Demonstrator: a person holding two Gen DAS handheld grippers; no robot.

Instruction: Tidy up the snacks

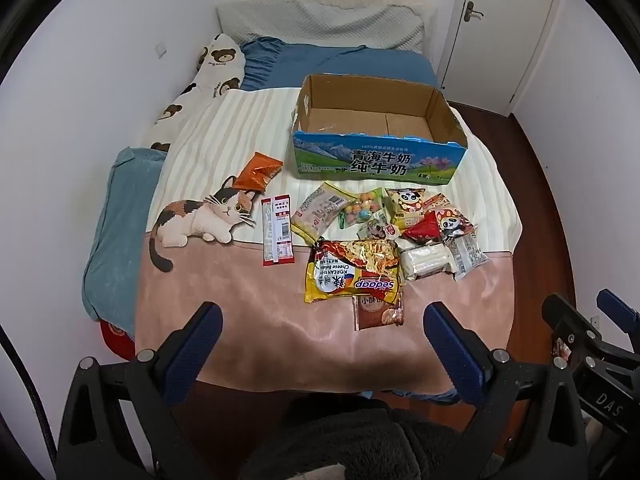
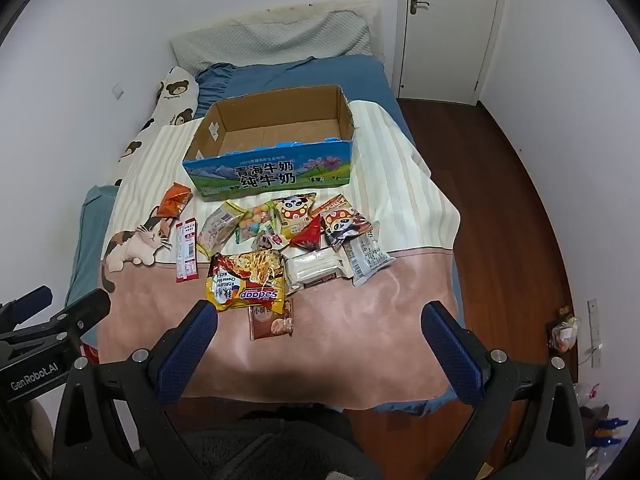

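Note:
An empty cardboard milk box [image 1: 380, 128] [image 2: 272, 136] stands open on the bed. In front of it lie several snack packets: a yellow noodle pack [image 1: 352, 272] [image 2: 248, 280], a brown packet [image 1: 376, 312] [image 2: 272, 320], a white wrapped pack [image 1: 424, 260] [image 2: 316, 268], panda packs [image 1: 408, 204] [image 2: 296, 212], red-white sticks [image 1: 277, 230] [image 2: 186, 250] and an orange packet [image 1: 258, 172] [image 2: 174, 200]. My left gripper [image 1: 322, 316] is open and empty above the bed's near edge. My right gripper [image 2: 320, 316] is open and empty beside it, and also shows in the left wrist view [image 1: 580, 312].
The snacks lie on a cat-print blanket [image 1: 248, 320] [image 2: 360, 312]. A wall runs along the left of the bed. Pillows [image 1: 320, 20] lie at the head. Wooden floor [image 2: 500, 200] and a door [image 2: 448, 20] are to the right.

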